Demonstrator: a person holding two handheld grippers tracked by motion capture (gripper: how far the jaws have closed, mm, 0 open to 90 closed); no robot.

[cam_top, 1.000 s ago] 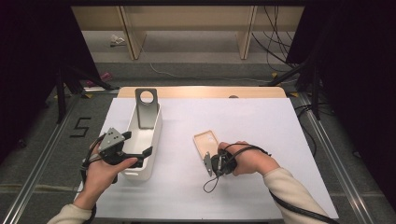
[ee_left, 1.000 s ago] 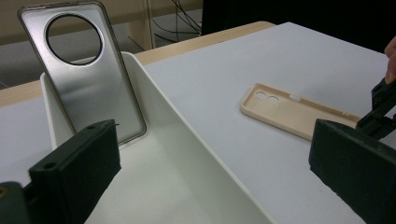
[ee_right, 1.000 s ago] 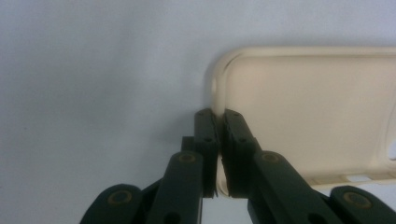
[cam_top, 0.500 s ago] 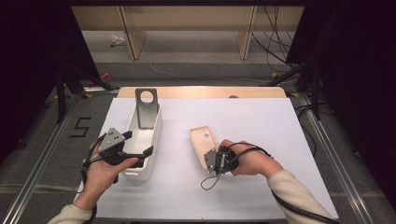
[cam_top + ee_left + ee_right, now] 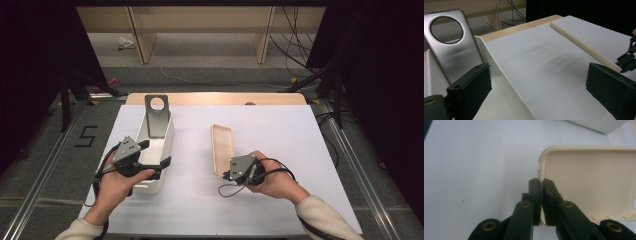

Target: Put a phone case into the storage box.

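Two grippers work over a white table [image 5: 280, 150], whose wooden far edge shows beyond the sheet. Largest of the things on it is the white tray [image 5: 155, 150], a long narrow bin lying at the left side with its length running away from the person; a grey metal plate [image 5: 156, 115] with a round hole near its top leans up out of the tray's far end. In the left gripper view the plate stands at the upper left and the tray's wall runs down the middle between the jaws. Next comes the cream phone case [image 5: 222, 147], tilted up on its long edge near the middle of the table, well apart from the tray, its hollow inner side turned toward the right. The left gripper [image 5: 150, 157] hovers over the near part of the tray with its jaws spread wide and nothing between them. The right gripper [image 5: 226, 175] has its jaws pinched tight on the case's near rim, close to a corner.
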